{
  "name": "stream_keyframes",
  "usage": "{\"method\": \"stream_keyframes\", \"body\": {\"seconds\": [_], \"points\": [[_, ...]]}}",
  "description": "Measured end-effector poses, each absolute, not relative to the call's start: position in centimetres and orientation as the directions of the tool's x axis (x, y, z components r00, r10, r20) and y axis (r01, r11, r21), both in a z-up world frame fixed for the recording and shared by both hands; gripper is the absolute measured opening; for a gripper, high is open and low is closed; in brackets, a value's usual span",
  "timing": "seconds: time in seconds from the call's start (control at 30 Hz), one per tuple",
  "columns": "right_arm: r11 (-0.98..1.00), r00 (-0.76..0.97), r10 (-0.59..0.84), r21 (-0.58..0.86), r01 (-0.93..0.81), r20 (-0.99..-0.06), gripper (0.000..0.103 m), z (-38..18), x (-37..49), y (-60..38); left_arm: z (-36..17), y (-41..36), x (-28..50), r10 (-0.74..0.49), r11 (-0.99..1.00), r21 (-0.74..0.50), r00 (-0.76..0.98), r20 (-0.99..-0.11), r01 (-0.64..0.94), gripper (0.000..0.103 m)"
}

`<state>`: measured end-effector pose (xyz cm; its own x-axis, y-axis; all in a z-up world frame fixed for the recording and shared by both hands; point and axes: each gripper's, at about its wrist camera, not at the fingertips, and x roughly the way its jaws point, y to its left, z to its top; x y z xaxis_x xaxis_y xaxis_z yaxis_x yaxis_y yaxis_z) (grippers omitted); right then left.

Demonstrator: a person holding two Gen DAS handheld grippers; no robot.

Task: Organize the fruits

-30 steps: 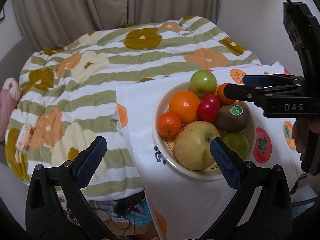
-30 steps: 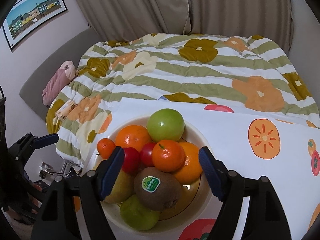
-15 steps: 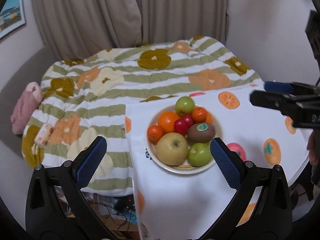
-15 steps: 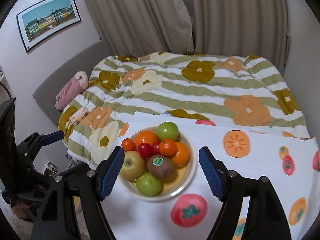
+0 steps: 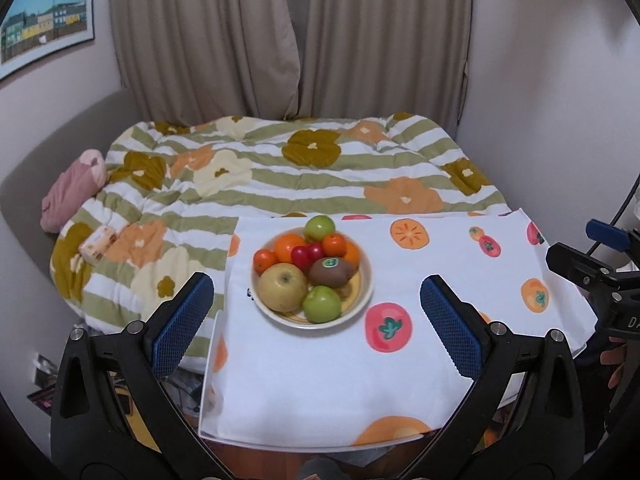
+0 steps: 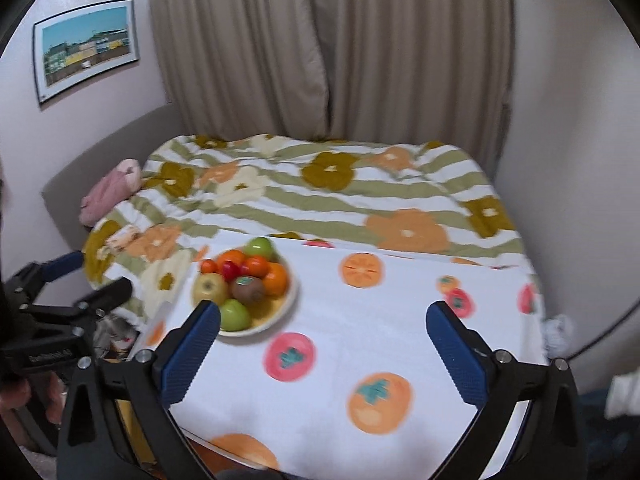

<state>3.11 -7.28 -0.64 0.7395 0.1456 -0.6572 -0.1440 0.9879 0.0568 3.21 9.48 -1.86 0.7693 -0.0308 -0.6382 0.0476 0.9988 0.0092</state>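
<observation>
A cream bowl (image 5: pixel 365 289) full of fruit sits on the far left part of a table with a fruit-print cloth (image 5: pixel 440 280). In it are a yellow apple (image 5: pixel 282 286), two green apples (image 5: pixel 322 304), a kiwi with a sticker (image 5: pixel 332 270), oranges (image 5: pixel 289 246), tangerines and red fruits. The bowl also shows in the right wrist view (image 6: pixel 294 294). My left gripper (image 5: pixel 316 320) is open and empty, held back above the table's near edge. My right gripper (image 6: pixel 322 350) is open and empty, to the right of the bowl.
Behind the table lies a bed with a striped flower quilt (image 5: pixel 300 176), a pink plush (image 5: pixel 74 192) and a small packet (image 5: pixel 98 244). Curtains (image 5: pixel 288 40) hang behind. Clutter lies on the floor (image 5: pixel 44 396) left of the table.
Both grippers have pulled back and up from the bowl, which now looks much smaller and farther away. Both stay open and empty. The fruits have not moved.
</observation>
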Motion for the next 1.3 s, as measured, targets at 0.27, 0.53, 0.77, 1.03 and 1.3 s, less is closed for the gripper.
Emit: {"method": "stream_keyframes", "body": {"seconds": [0.27, 0.53, 0.77, 1.03, 1.3], "points": [[0.997, 0.721, 0.081, 0.064, -0.051, -0.688, 0.103, -1.5, 0.7, -10.7, -1.9, 7.2, 0.8, -0.017, 1.000, 0.009, 0.778, -0.628, 0.029, 0.103], [0.998, 0.732, 0.053, 0.066, -0.012, -0.679, 0.103, -1.6, -0.4, -12.2, -1.8, 5.9, 0.4, -0.021, 0.999, 0.023, 0.780, -0.625, 0.045, 0.103], [0.997, 0.740, 0.046, 0.072, 0.003, -0.671, 0.103, -1.5, -0.6, -12.6, -1.5, 5.2, 0.5, -0.018, 0.997, 0.045, 0.785, -0.620, 0.059, 0.103], [0.998, 0.748, 0.042, 0.070, 0.006, -0.662, 0.103, -1.1, -0.5, -12.8, -1.4, 5.1, 0.5, -0.018, 0.997, 0.046, 0.786, -0.618, 0.060, 0.103], [0.998, 0.749, 0.041, 0.068, 0.006, -0.661, 0.103, -1.1, -0.5, -12.8, -1.2, 5.1, 0.6, -0.018, 0.997, 0.045, 0.786, -0.618, 0.058, 0.103]]}}
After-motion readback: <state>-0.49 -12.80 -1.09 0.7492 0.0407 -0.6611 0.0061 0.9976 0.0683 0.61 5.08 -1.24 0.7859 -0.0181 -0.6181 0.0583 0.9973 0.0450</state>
